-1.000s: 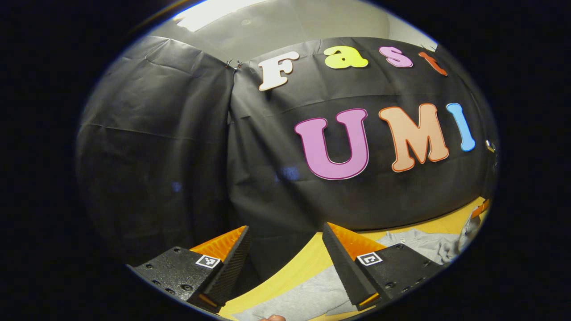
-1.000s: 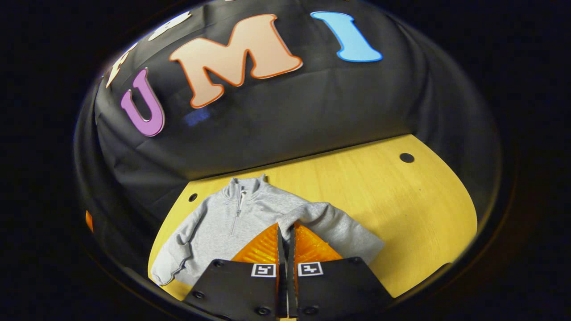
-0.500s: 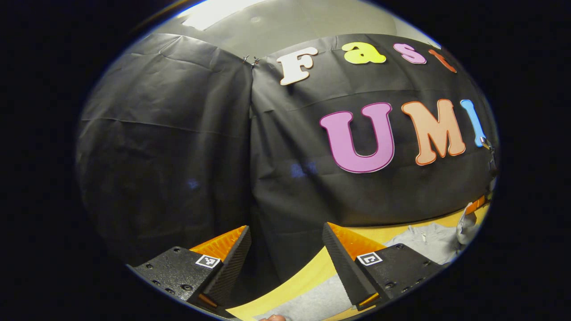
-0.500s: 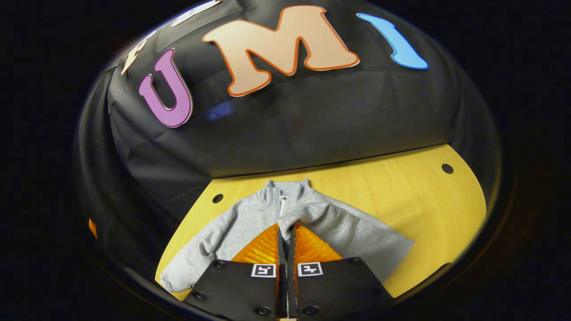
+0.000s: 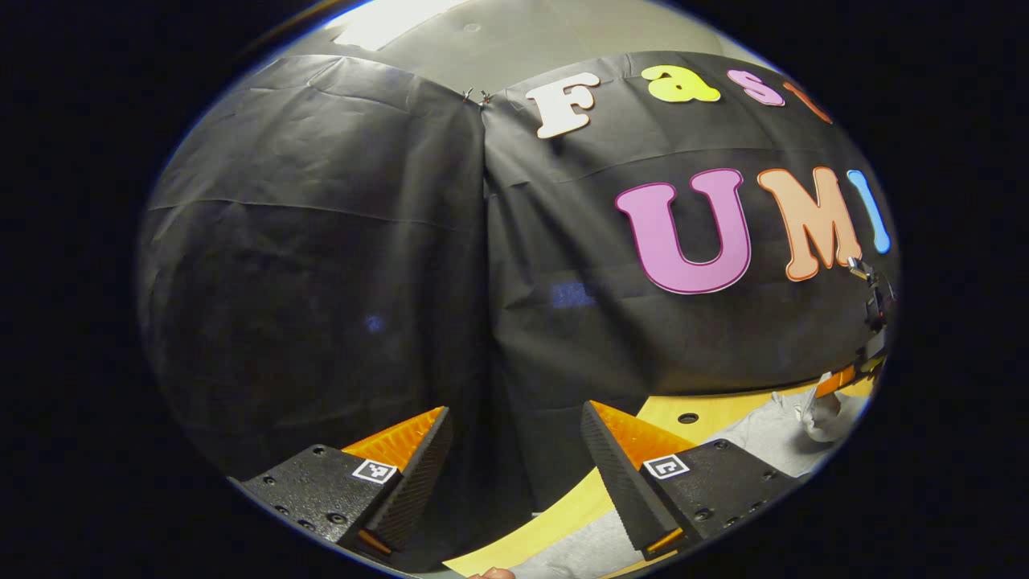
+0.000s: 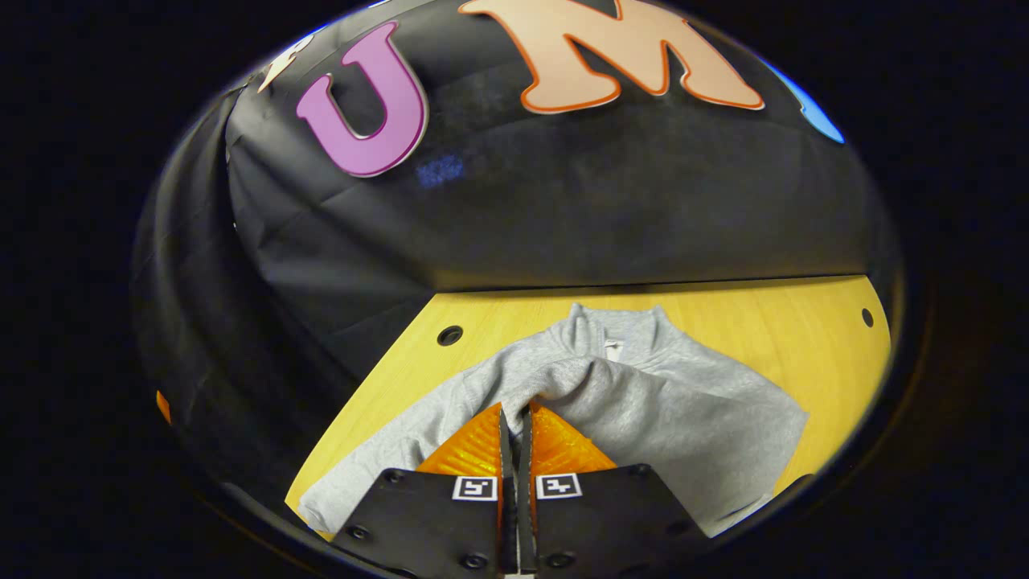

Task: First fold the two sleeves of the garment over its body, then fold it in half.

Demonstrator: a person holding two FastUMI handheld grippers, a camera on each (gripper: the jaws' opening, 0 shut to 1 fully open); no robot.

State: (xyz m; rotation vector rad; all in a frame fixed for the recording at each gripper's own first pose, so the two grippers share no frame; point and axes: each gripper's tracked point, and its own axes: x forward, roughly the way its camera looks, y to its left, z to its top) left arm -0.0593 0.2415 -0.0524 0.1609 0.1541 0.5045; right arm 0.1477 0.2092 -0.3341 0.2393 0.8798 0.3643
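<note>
Half hidden behind right gripper (image 6: 514, 418), clamped on a sleeve: grey zip-collar sweatshirt (image 6: 643, 402), collar toward booth wall, on yellow wooden table (image 6: 772, 314). Left gripper (image 5: 514, 474) spread wide, empty.

The right gripper's fingers (image 6: 489, 446) are covering the grey fleece zip-neck garment (image 6: 643, 410) at six o'clock; its hem is running off the edge. In the left gripper view, something small at six o'clock is cut off.

Bare surface (image 6: 772, 322) lies open right of the garment (image 6: 659, 410); the black cloth wall (image 6: 563, 217) closes off the far edge.
</note>
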